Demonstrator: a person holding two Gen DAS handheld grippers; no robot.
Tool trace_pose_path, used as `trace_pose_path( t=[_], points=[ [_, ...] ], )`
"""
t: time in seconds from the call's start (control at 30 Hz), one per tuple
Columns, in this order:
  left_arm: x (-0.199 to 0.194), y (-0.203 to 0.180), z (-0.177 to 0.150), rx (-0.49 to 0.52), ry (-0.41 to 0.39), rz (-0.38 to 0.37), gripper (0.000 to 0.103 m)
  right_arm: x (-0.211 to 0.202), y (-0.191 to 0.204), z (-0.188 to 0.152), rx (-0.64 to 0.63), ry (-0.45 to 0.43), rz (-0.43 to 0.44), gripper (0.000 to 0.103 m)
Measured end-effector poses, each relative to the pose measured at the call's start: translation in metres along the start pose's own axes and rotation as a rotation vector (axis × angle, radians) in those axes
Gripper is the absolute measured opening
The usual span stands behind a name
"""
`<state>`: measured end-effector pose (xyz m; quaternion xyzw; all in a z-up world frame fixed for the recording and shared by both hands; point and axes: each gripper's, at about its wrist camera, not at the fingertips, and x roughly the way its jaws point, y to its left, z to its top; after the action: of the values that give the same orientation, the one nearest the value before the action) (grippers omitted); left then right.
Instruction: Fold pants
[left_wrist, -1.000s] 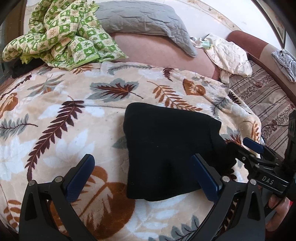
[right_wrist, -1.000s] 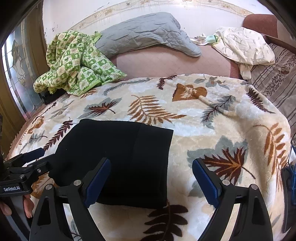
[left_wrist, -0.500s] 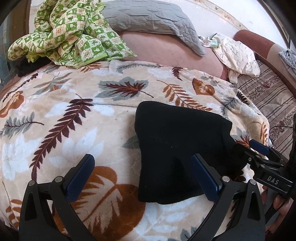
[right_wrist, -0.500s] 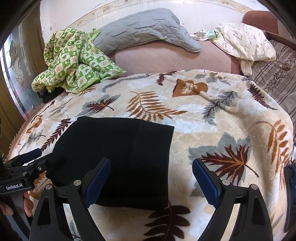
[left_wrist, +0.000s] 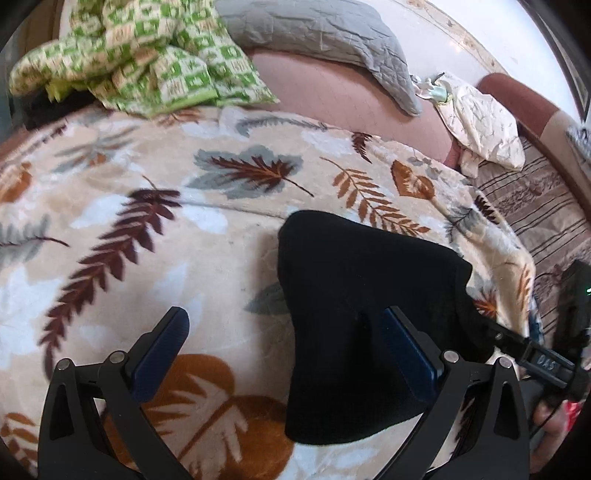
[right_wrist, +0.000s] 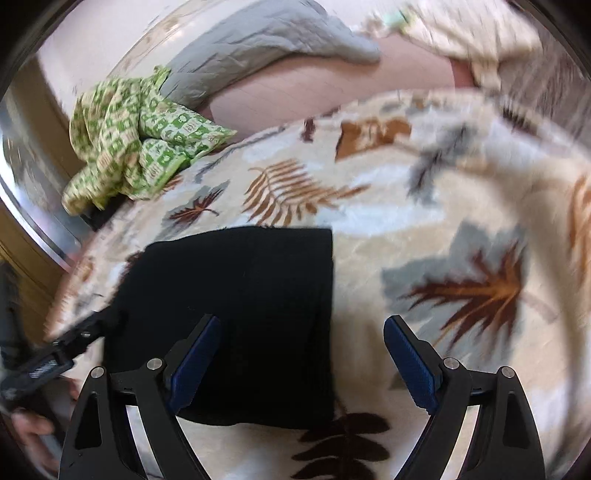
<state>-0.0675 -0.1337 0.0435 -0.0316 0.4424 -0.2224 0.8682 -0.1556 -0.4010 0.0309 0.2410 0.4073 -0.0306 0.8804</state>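
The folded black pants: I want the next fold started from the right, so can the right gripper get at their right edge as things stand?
Probably yes. The right gripper has its jaws open straddling the right edge of the folded black pants, with nothing lying on them.

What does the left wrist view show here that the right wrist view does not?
Only the left wrist view: the striped cover at the right edge, and the right tool reaching in at the pants' right edge. Only the right wrist view: the glass panel at far left, and the left tool at the pants' left edge. Both: the folded black pants, leaf blanket, green checked cloth and grey pillow.
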Motion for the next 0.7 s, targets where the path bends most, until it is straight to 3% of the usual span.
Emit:
trace_pose_path(
  t=[0.13, 0.23, 0.27, 0.33, 0.47, 0.53, 0.6, 0.67, 0.7],
  points=[
    [0.017, 0.005, -0.001, -0.021, 0.058, -0.038, 0.103, 0.022, 0.001, -0.004, 0.005, 0.069, 0.039, 0.091],
    [0.028, 0.009, -0.001, -0.058, 0.106, -0.092, 0.103, 0.026, 0.008, -0.005, -0.025, 0.058, 0.054, 0.092],
    [0.032, 0.01, -0.001, -0.075, 0.125, -0.116, 0.103, 0.027, 0.009, -0.005, -0.031, 0.056, 0.07, 0.089],
    [0.034, 0.009, -0.001, -0.069, 0.12, -0.117, 0.103, 0.028, 0.011, -0.006, -0.03, 0.044, 0.096, 0.073],
    [0.033, 0.003, -0.003, -0.037, 0.113, -0.098, 0.103, 0.023, 0.015, -0.008, -0.051, 0.009, 0.085, 0.066],
    [0.033, 0.0, -0.003, -0.035, 0.118, -0.109, 0.096, 0.019, 0.015, -0.007, -0.047, -0.003, 0.087, 0.06],
    [0.03, -0.004, -0.001, -0.031, 0.115, -0.145, 0.07, 0.015, 0.014, -0.006, -0.047, -0.018, 0.084, 0.051],
    [0.025, -0.011, 0.0, -0.002, 0.101, -0.153, 0.057, 0.01, 0.014, -0.005, -0.041, -0.033, 0.089, 0.047],
    [0.022, -0.016, 0.0, 0.022, 0.089, -0.131, 0.055, 0.009, 0.015, -0.005, -0.043, -0.041, 0.09, 0.045]
  ],
)
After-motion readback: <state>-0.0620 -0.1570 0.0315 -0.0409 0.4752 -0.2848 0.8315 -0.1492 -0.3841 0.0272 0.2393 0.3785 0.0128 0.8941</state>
